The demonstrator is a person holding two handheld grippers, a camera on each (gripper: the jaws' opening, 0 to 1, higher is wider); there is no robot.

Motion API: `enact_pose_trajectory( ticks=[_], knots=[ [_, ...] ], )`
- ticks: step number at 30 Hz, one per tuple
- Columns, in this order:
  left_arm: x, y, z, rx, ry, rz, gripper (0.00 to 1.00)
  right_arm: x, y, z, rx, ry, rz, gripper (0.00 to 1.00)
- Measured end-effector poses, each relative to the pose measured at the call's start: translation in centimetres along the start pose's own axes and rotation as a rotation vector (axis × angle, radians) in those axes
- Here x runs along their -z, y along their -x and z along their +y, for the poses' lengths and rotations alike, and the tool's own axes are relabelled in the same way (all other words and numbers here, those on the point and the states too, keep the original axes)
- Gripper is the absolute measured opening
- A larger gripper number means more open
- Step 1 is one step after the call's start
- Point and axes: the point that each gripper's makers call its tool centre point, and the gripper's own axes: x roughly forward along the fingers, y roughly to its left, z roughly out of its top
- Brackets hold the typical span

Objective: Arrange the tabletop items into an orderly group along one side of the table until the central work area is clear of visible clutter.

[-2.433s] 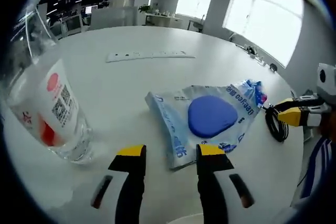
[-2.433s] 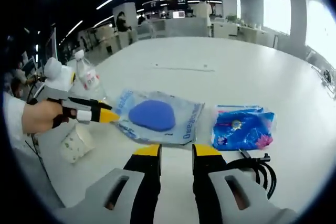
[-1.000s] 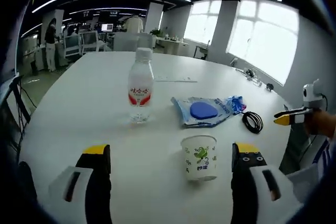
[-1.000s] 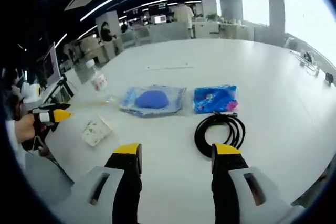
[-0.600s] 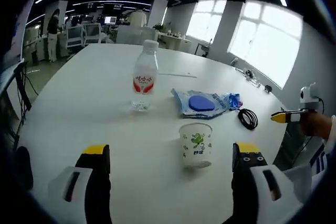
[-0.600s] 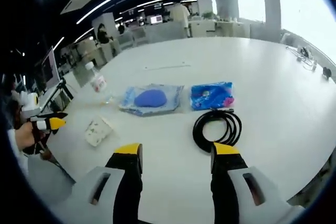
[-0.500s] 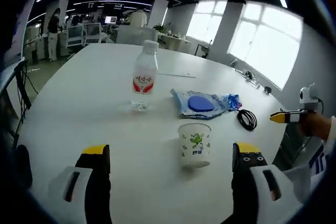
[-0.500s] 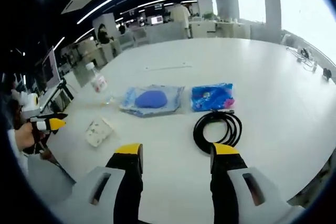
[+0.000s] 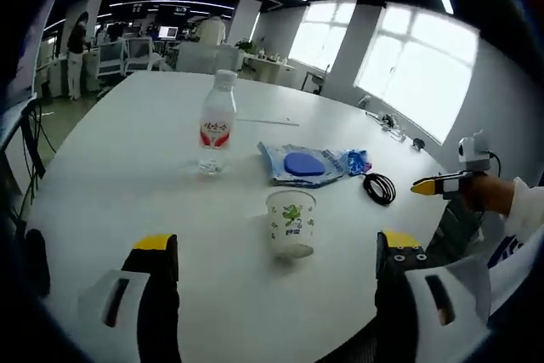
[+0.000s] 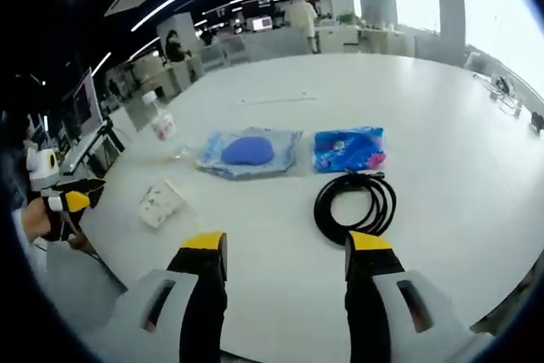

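Here both grippers stand wide open and grasp nothing. Ahead of the left gripper (image 9: 272, 252), between its spread fingers, a white paper cup (image 9: 290, 224) with a green print stands upright on the white table (image 9: 110, 167); beyond it are a clear water bottle (image 9: 216, 133) with a red label and a plastic packet (image 9: 302, 165) with a blue pad inside. Ahead of the right gripper (image 10: 285, 248), a coiled black cable (image 10: 355, 201) lies past its right finger, just in front of a bright blue packet (image 10: 349, 149), plainer in the right gripper view.
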Motion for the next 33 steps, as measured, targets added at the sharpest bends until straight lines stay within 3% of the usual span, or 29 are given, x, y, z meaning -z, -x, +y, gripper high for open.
enact_pose_trajectory(
  ticks=[5, 8, 15, 17, 19, 24, 27, 33],
  knots=[
    [1.0, 0.6, -0.9, -0.007, -0.071, 0.04, 1.0, 0.2, 0.0, -0.2, -0.022, 0.021, 0.022, 0.56],
    [1.9, 1.0, -1.0, -0.033, -0.071, 0.069, 1.0, 0.2, -0.2, -0.4, -0.04, 0.023, 0.034, 0.55],
    [1.7, 1.7, -1.3, -0.044, -0.049, 0.041, 1.0, -0.4, -1.0, 0.2, -0.079, 0.048, 0.048, 0.54],
    [1.8, 1.9, -1.7, -0.036, -0.023, 0.037, 1.0, -1.1, -1.0, 0.7, -0.088, 0.055, 0.04, 0.51],
    [2.1, 1.9, -2.0, -0.032, -0.02, 0.039, 0.99, -2.6, -1.6, 1.5, -0.117, 0.094, -0.011, 0.48],
    [2.3, 2.9, -2.2, -0.049, -0.008, 0.028, 0.99, -4.1, -3.5, 5.9, -0.259, 0.108, 0.001, 0.45],
    [2.4, 3.8, -2.6, -0.047, -0.023, 0.021, 0.99, -5.0, -5.0, 9.2, -0.351, 0.17, 0.018, 0.39],
    [2.4, 5.4, -2.6, -0.052, -0.006, -0.019, 1.0, -5.6, -7.2, 14.0, -0.472, 0.27, 0.052, 0.4]
  ],
)
